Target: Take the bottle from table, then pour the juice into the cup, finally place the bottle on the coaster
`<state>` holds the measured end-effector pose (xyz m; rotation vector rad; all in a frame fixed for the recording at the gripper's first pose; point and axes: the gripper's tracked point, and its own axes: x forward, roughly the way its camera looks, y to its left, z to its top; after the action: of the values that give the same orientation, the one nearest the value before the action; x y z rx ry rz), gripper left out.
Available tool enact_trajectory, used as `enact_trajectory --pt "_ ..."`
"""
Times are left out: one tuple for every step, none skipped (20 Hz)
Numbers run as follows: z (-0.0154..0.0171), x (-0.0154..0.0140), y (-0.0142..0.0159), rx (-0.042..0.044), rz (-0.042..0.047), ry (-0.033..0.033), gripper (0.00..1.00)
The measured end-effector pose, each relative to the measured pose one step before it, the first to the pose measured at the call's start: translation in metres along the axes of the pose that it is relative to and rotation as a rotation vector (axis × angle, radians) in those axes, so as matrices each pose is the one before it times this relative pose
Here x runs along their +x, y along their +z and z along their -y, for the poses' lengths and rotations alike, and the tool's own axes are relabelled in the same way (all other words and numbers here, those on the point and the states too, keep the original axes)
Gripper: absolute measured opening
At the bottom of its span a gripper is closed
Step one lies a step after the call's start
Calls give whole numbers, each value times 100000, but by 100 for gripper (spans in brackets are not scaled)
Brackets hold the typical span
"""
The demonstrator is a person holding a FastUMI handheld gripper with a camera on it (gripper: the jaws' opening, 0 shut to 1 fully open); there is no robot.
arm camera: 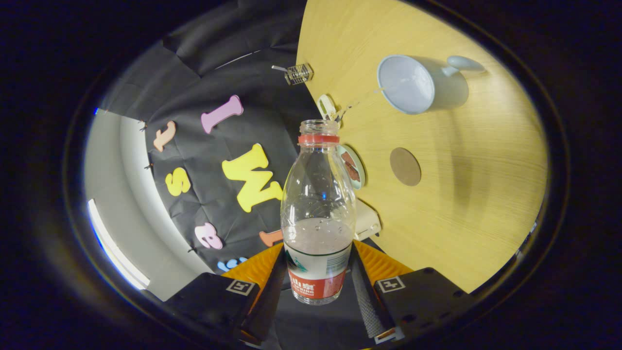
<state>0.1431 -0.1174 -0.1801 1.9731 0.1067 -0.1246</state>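
While the claw (318,282) clamps a clear ribbed plastic bottle (318,209), a round coaster (405,166) lies beyond.

One bottle (318,214), one cup (413,83), one coaster (405,166), one table (476,204).

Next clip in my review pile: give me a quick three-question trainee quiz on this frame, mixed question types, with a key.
1. True or false: the bottle between the gripper fingers has its cap on.
2. Which lies nearer the bottle's neck: A) the round brown coaster, B) the pale blue cup?
3. Fill in: the cup on the wooden table has its ____ pointing away from the bottle.

Key:
1. False; the mouth is open above the red ring, and liquid fills only the lower part.
2. A.
3. Handle.
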Motion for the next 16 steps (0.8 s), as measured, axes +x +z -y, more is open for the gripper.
enact_trajectory --pt "117 0 -90 953 -212 16 76" --pt "38 24 -9 355 42 -426 76" --pt "-21 95 -29 73 114 -7 76" --pt "-221 73 -60 335 -17 155 76" --pt "-162 188 -61 583 -19 288 76" --pt "-546 334 -39 482 -328 518 76" --pt "-236 160 -97 596 78 183 76" --pt "-20 83 118 863 279 -44 76" --pt "-65 2 99 1343 162 -32 76" --pt "-108 -111 44 1714 132 -318 76" --pt "-73 -86 95 1605 119 435 76" --pt "-299 -82 -83 1254 140 465 76" --pt "-174 -317 -48 517 -186 19 76" --pt "-232 177 -110 -311 -280 117 76" --pt "-75 46 -26 -467 -30 55 76" --pt "-357 312 -54 226 226 -112 76"
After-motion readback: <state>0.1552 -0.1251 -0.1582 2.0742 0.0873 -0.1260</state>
